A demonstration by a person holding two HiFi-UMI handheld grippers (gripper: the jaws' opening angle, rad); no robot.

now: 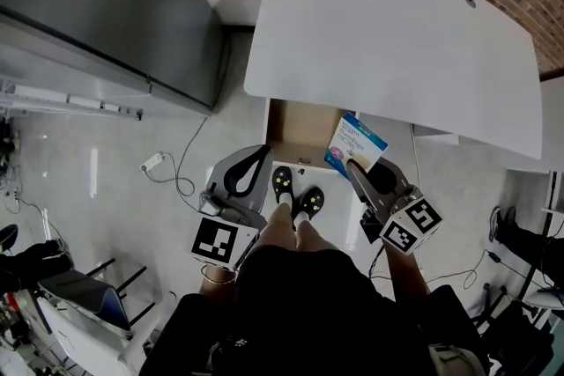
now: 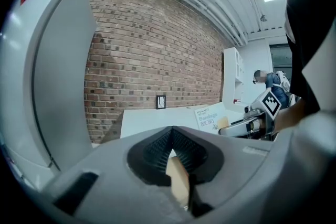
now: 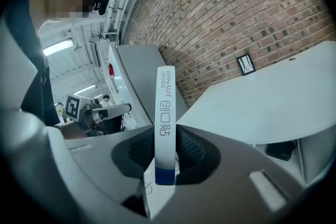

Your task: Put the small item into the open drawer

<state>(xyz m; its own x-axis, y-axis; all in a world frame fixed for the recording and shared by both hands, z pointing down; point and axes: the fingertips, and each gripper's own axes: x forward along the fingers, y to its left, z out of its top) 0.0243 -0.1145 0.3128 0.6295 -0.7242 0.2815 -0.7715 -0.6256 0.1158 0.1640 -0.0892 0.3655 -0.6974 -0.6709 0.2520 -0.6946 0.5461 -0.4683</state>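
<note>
Right gripper [image 3: 165, 134]: fingers clamped on the broad faces of the bandage box [image 1: 356, 144], at the 3 o'clock edge of the open drawer [image 1: 295, 126]. Left gripper [image 1: 245, 176]: fingers closed, empty. Box judged light, thin card, crushable; keep a gentle grip near its lower end

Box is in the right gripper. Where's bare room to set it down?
The drawer looks bare inside, its brown floor showing. The white tabletop behind it is bare too. Crowded: the drawer's right side, by the box and right gripper; shoes stand in front.
</note>
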